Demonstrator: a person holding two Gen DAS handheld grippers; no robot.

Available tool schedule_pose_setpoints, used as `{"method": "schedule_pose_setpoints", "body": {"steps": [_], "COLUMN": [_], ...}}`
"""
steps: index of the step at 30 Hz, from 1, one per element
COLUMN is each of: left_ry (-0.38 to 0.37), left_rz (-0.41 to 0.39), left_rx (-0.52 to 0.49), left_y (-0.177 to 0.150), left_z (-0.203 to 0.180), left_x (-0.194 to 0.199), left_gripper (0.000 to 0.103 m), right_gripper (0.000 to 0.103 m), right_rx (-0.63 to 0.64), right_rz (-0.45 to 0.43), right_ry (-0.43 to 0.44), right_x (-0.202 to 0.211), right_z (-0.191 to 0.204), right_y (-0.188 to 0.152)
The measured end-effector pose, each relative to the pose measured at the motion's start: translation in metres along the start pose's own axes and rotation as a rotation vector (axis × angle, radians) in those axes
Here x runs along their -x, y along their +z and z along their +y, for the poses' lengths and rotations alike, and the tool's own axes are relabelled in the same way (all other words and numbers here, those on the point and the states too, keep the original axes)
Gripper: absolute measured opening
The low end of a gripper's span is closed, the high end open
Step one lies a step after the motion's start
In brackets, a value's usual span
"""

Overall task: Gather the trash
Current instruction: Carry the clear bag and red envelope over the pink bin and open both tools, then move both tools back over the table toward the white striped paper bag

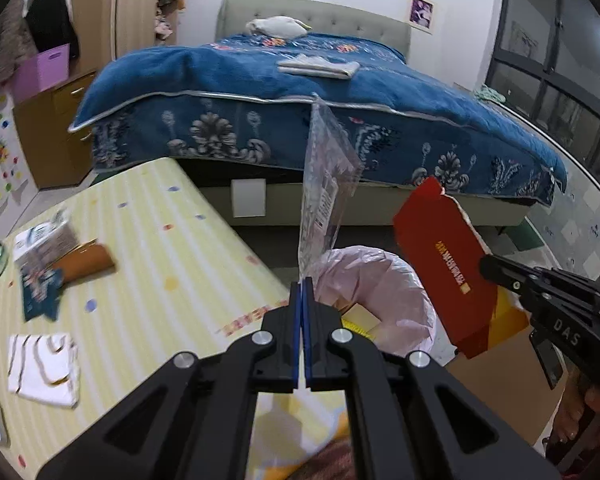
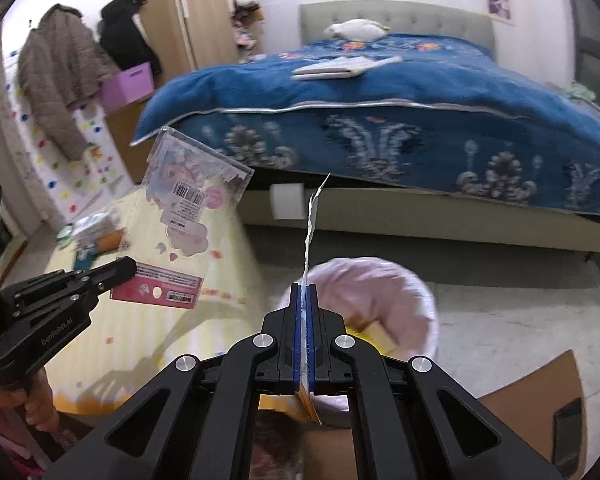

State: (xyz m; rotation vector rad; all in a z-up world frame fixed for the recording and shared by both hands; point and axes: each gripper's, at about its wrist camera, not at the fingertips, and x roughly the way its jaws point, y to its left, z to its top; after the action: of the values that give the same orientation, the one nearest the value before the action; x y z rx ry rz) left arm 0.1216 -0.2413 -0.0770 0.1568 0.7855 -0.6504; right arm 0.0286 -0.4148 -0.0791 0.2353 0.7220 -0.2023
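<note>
Over the bin: both grippers hang above the pink-lined trash bin [image 1: 384, 304], each with a piece of trash; yellow packaging lies inside it
Left gripper [image 1: 302, 292]: clenched on the bottom edge of a clear plastic toy package [image 1: 328, 184], which stands upright toward 12 o'clock; in the right wrist view it shows at 9 o'clock, with barcode labels
Right gripper [image 2: 307, 292]: clamped on a torn red envelope [image 1: 448, 276], seen edge-on in its own view; at 3 o'clock from the left camera
Behind: blue bedspread [image 1: 300, 92] at 12 o'clock
Floor mat [image 1: 148, 264]: yellow striped, at 9 o'clock of the bin; a white cloth [image 1: 44, 368] lies on it
</note>
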Motion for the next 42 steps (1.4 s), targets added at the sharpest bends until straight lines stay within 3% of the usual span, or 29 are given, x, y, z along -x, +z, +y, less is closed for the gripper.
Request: {"method": "schedule_pose_setpoints", "body": {"steps": [11, 18, 19, 22, 25, 29, 33, 42], "left_ry": [-0.053, -0.061, -0.061, -0.064, -0.055, -0.016, 0.028, 0.122], "left_rz": [0.131, 0.189, 0.195, 0.198, 0.182, 0.137, 0.082, 0.059], "left_rx": [-0.044, -0.059, -0.06, -0.05, -0.045, -0.028, -0.002, 0.093], "left_y": [0.017, 0.024, 0.024, 0.024, 0.023, 0.019, 0.006, -0.04], "left_z": [-0.037, -0.05, -0.051, -0.051, -0.045, -0.025, -0.002, 0.055], "left_x": [-0.08, -0.109, -0.112, -0.117, -0.108, -0.081, -0.044, 0.019], "left_gripper": [0.0, 0.0, 0.004, 0.038, 0.04, 0.046, 0.052, 0.056], "right_gripper": [0.001, 0.004, 0.005, 0.009, 0.021, 0.024, 0.033, 0.036], "right_rx": [-0.077, -0.123, -0.13, -0.14, -0.167, -0.162, -0.15, 0.01], "right_rz": [0.06, 0.099, 0.102, 0.129, 0.131, 0.111, 0.084, 0.075], "right_ry": [-0.05, -0.067, -0.071, -0.076, -0.076, -0.071, -0.028, 0.104], "right_x": [-0.05, -0.081, -0.086, -0.103, -0.1, -0.076, -0.047, -0.018], "right_z": [-0.044, -0.062, -0.065, -0.073, -0.077, -0.071, -0.055, 0.021], "right_y": [-0.006, -0.009, -0.01, -0.011, -0.013, -0.012, -0.012, -0.013]}}
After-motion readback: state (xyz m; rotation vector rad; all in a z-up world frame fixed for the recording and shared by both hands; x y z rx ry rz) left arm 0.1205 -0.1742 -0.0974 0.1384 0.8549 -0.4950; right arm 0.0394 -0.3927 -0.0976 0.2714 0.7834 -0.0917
